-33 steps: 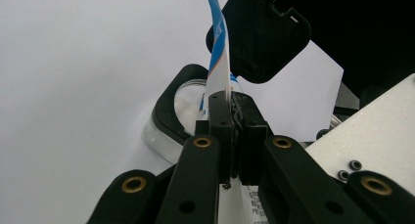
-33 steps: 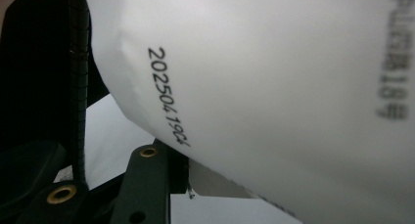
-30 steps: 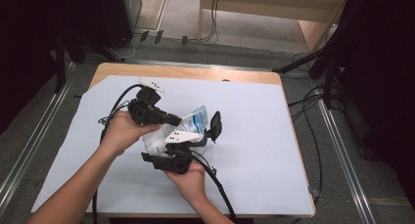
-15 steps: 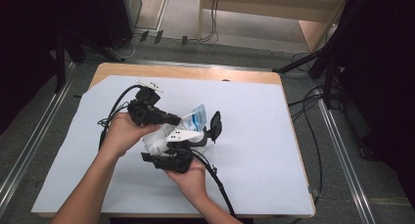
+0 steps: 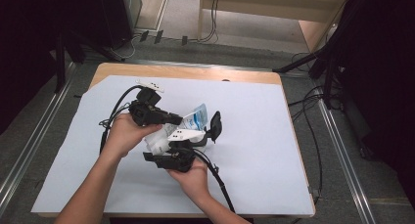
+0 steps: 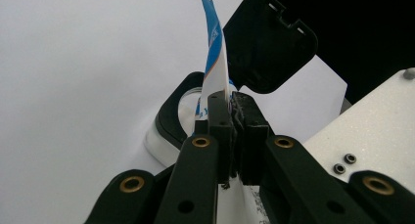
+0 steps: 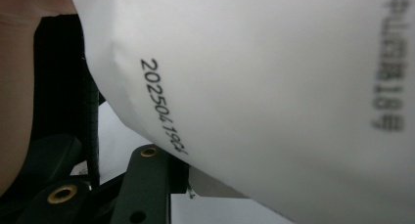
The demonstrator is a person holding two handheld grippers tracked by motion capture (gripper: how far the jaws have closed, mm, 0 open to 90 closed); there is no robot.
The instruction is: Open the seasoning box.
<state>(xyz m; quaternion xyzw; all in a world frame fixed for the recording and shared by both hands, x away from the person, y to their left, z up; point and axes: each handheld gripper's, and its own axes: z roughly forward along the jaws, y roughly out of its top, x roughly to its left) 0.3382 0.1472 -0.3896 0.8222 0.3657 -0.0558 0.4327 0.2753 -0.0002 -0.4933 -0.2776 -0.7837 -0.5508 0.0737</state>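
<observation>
A blue-and-white pouch [image 5: 198, 117] is held up over the middle of the table. My left gripper [image 5: 177, 120] is shut on its thin edge; in the left gripper view the pouch [image 6: 214, 48] rises from between the closed pads of that gripper [image 6: 234, 104]. Just beyond stands a white container with a black rim [image 6: 169, 119] and an open black flip lid [image 6: 269, 43] [image 5: 215, 126]. My right gripper [image 5: 203, 138] reaches up to the container from below and appears shut on it. In the right gripper view the pouch's white back [image 7: 269, 87], with a printed date, hides the jaw tips.
A white sheet [image 5: 254, 136] covers the wooden table [image 5: 195, 72]. Black cables trail from both grippers, one toward the front edge [image 5: 218, 182], one looping at the left [image 5: 110, 119]. Floor rails and more cables run along both sides.
</observation>
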